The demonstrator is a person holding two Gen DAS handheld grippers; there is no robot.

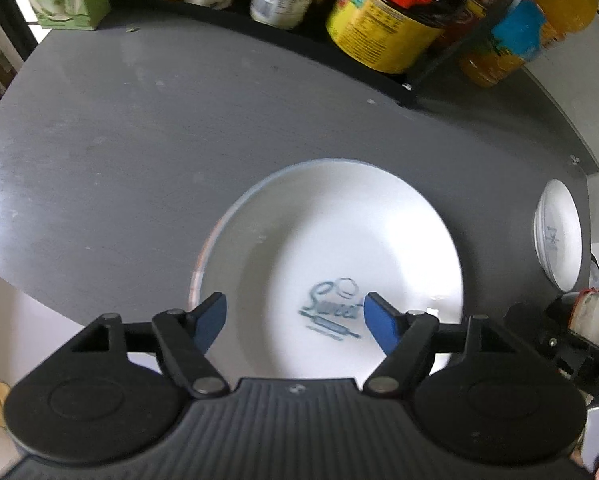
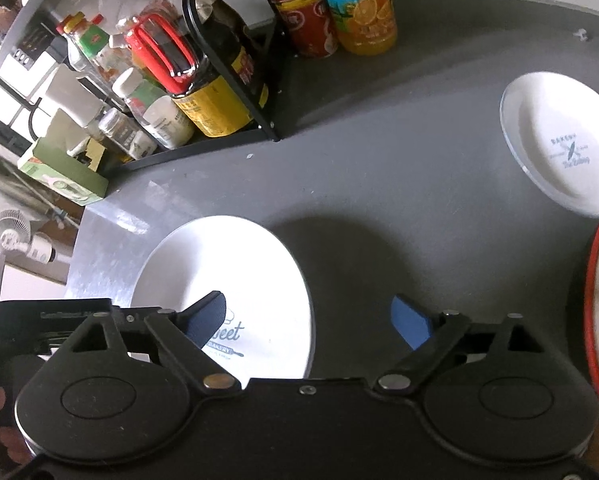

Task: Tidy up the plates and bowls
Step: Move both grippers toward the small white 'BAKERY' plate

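Two round, glossy white ceramic plates with blue printed lettering lie flat on the matte grey, faintly scuffed tabletop: the larger plate near the front edge, the smaller plate well apart to its right. The left gripper hovers over the larger plate, its two blue-padded fingers spread wide and empty; the right gripper is likewise wide and empty, one finger above that plate's rim. One black wire rack of bottles and jars stands behind, with one orange juice bottle beside it.
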